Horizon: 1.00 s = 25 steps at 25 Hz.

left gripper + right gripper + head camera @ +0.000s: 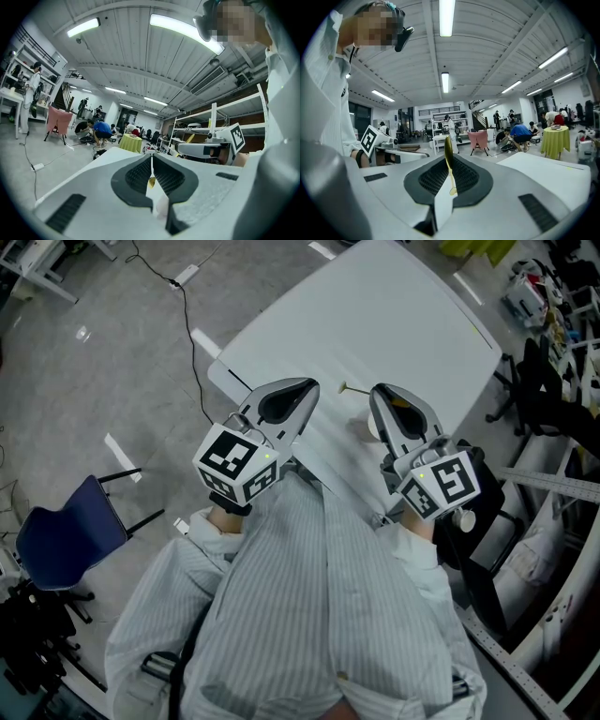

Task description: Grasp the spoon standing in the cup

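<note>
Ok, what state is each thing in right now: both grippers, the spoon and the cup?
Left gripper: jaws together.
Right gripper: jaws closed on the spoon.
Spoon: near upright between the right jaws, top standing above them.
Cup: on the table, mostly hidden behind the right gripper.

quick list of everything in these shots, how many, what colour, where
table: one, white, straight ahead
spoon: one, gold, upright between the jaws of the right gripper
cup: one, pale, on the table by the right gripper, partly hidden
chair: one, dark blue, on the floor at far left
office chair: one, black, right of the table
round table: one, yellow-green cloth, far across the room
bystanders: several, mixed colours, far across the room
left gripper: one, grey, jaws together
right gripper: one, grey, shut on the spoon
shirt: one, pale striped, behind both grippers
</note>
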Each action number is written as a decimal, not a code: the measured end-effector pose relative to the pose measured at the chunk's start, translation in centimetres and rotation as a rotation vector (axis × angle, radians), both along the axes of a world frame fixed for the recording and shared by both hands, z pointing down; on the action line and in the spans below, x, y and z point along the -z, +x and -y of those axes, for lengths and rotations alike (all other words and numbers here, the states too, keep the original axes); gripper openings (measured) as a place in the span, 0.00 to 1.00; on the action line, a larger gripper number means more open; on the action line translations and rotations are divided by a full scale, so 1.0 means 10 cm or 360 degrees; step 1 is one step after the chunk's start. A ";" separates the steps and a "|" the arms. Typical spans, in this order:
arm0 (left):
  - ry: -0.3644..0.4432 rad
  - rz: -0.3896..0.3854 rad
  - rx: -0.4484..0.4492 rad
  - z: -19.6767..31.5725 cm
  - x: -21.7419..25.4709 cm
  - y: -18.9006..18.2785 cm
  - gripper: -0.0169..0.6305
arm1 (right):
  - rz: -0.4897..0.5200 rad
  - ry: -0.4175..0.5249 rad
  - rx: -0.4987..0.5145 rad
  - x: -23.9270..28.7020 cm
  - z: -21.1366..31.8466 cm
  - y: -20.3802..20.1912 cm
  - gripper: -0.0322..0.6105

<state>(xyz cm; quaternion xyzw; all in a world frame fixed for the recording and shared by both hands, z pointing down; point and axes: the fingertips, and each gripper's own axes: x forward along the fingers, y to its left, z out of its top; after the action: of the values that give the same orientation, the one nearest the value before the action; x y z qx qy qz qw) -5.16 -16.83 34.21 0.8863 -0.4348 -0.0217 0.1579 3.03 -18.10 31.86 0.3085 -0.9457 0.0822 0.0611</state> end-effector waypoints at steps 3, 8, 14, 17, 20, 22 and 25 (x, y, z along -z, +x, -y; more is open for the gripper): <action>-0.0002 0.0003 -0.0013 0.01 -0.01 0.05 0.05 | -0.0001 -0.0004 -0.0010 0.00 0.01 0.05 0.09; 0.0001 0.0000 -0.0041 0.03 0.00 0.13 0.05 | 0.0002 -0.0005 -0.0009 0.00 0.02 0.09 0.09; -0.0003 -0.0006 -0.0072 0.05 0.01 0.21 0.05 | -0.0003 -0.0018 -0.0013 -0.03 0.02 0.16 0.07; -0.0005 -0.0007 -0.0083 0.06 0.02 0.24 0.05 | 0.0015 -0.0026 -0.0028 -0.03 0.04 0.21 0.07; 0.0003 0.0006 -0.0100 0.06 0.03 0.26 0.05 | 0.0010 -0.0026 -0.0030 -0.04 0.04 0.22 0.07; 0.0010 0.0011 -0.0114 0.07 0.04 0.28 0.05 | 0.0013 -0.0025 -0.0033 -0.04 0.05 0.22 0.07; 0.0008 0.0002 -0.0153 0.07 0.05 0.32 0.05 | 0.0020 -0.0027 -0.0046 -0.03 0.07 0.24 0.07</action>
<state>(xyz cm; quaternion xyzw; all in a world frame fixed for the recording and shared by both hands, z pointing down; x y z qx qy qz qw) -1.98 -17.54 33.69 0.9066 -0.3917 -0.0146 0.1564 5.45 -18.80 32.15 0.3211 -0.9408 0.0930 0.0566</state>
